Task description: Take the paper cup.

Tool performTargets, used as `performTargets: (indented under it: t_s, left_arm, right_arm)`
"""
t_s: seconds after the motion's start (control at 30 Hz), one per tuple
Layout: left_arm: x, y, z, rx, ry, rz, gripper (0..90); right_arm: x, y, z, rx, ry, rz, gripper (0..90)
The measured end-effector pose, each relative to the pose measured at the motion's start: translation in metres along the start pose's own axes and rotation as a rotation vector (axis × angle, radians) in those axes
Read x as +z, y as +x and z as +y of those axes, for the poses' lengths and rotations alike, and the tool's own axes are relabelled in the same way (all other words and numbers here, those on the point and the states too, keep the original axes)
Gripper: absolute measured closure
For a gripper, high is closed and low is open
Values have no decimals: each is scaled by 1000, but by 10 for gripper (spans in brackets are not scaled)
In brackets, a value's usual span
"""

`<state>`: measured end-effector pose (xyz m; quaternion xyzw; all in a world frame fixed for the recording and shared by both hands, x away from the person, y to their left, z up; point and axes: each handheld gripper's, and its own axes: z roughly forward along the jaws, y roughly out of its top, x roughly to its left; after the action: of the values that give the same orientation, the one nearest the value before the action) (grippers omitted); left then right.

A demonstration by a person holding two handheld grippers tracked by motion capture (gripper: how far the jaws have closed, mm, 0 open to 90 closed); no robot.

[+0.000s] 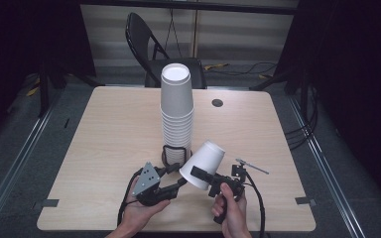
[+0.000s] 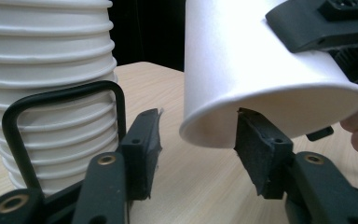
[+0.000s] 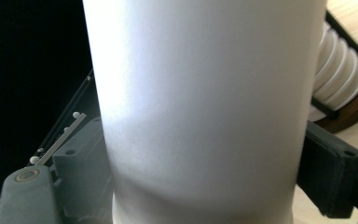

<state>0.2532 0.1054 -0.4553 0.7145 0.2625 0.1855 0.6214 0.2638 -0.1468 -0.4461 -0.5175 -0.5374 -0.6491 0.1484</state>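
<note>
Holding a white paper cup (image 1: pixel 204 157) tilted above the table (image 1: pixel 109 144), the right gripper (image 1: pixel 209 179) has its jaws clamped on the cup's sides. The left gripper (image 1: pixel 174 174), jaws apart, sits at the rim, beside the cup stack (image 1: pixel 176 111). Light and thin-walled, the cup probably crushes easily; grip gently mid-wall.

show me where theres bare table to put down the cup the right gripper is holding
The table is bare left of the cup stack out to its left edge, and right of the stack past the small dark hole. It is crowded near the front middle, where the left gripper, the right gripper and the held cup meet at the stack's base.
</note>
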Motion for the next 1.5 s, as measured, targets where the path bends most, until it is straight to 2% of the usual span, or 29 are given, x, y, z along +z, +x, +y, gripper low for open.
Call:
performTargets:
  t_s: [0.13,0.2,0.3,0.47,0.57,0.77,0.83,0.9,0.97,1.03,1.1,1.17,1.23,1.3,1.37,1.5]
  left_arm:
    - [2,0,-1,19,-5,9,536]
    - [4,-2,-3,50,-2,28,550]
    - [5,-3,-4,62,0,37,560]
    - [11,0,-3,46,9,53,564]
    - [11,0,-5,50,4,55,551]
    - [11,-2,-8,55,-9,55,586]
    - [11,-3,-8,55,-13,58,600]
    - [10,-3,-7,36,-6,55,672]
    - [10,-2,-7,29,0,61,703]
    - [10,-3,-7,37,1,59,739]
    - [9,-2,-6,31,-1,54,762]
    - [9,-2,-5,49,-5,53,781]
    - [8,-2,-5,45,-5,57,800]
    - [8,-2,-6,43,-2,52,816]
    - [8,-3,-5,35,4,45,822]
    - [6,-2,-4,14,15,31,832]
  right_arm:
    - [1,0,-1,21,6,8,145]
    - [3,0,-2,31,16,17,145]
    - [5,0,-5,45,31,22,145]
    - [7,2,-7,65,46,26,144]
    - [8,3,-9,67,59,24,144]
    - [12,3,-12,84,84,20,144]
    - [14,4,-13,74,92,20,144]
    - [16,5,-14,67,101,13,144]
    - [17,5,-15,53,118,-4,142]
    - [20,5,-16,67,135,-8,132]
    - [21,4,-17,58,149,-7,112]
    - [21,3,-16,48,157,8,101]
    - [20,4,-15,46,155,5,95]
    - [20,5,-14,8,148,-16,90]
    - [19,6,-13,-7,142,-23,85]
    - [16,5,-9,-5,125,-17,89]
